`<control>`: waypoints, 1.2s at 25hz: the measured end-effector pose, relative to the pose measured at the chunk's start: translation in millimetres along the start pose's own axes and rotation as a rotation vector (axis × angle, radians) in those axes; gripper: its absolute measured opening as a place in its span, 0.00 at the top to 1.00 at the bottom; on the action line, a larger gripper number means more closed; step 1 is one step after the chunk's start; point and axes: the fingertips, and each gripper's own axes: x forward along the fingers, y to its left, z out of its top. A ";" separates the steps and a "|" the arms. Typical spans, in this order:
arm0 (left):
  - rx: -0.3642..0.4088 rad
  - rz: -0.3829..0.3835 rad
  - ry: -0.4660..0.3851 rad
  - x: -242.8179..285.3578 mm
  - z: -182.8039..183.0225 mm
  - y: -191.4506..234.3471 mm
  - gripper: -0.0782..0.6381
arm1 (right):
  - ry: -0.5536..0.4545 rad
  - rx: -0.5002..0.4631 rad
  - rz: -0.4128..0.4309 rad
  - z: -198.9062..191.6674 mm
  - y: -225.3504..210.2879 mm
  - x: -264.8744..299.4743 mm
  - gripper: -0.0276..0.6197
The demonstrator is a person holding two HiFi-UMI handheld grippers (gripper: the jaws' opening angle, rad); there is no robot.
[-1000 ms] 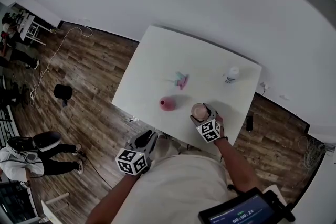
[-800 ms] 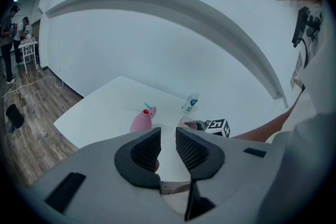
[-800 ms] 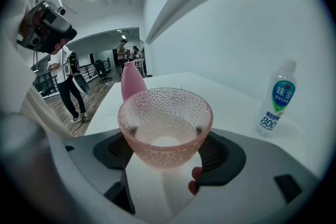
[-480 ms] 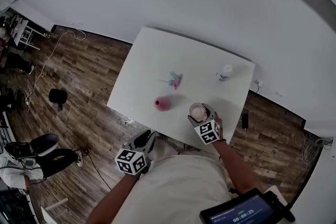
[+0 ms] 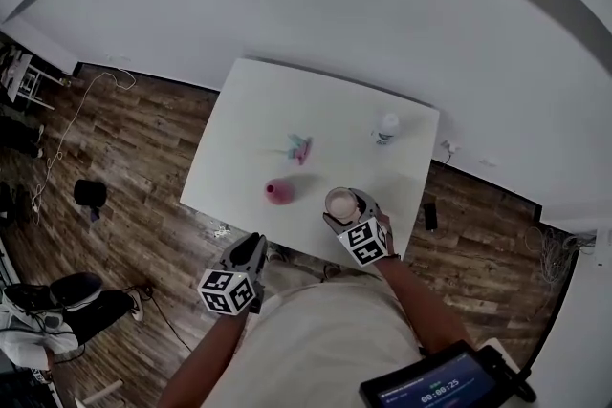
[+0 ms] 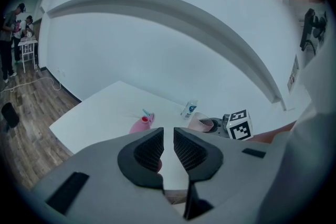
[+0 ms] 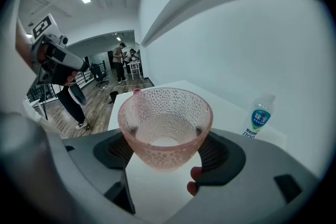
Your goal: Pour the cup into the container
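**Cup in right grip, container apart on table**

Right gripper [image 5: 344, 211] closed on pink dimpled cup [image 7: 165, 126], pads against both sides, cup upright. In head view, just right of frame centre, over near edge of white table [image 5: 258, 119]. Pink container [image 5: 278, 192] standing left of cup, apart from it. Left gripper [image 6: 168, 145] lower left of centre in head view, off the table edge; jaws narrow, slim gap, nothing between. Small plastic bottle [image 5: 386, 127] upper right on table. Small teal-and-pink item [image 5: 300, 148] above container, too small to identify.
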 end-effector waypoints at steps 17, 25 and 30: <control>0.002 0.056 -0.028 1.5 8.6 23.6 0.88 | -0.037 -0.042 0.038 43.5 18.4 -27.5 0.38; 0.052 0.044 -0.023 -2.7 23.9 36.5 0.88 | -0.008 -0.048 0.033 60.4 28.0 -38.1 0.39; 0.128 -0.008 0.014 6.0 34.9 40.4 0.88 | 0.019 -0.037 0.004 69.3 27.0 -35.0 0.39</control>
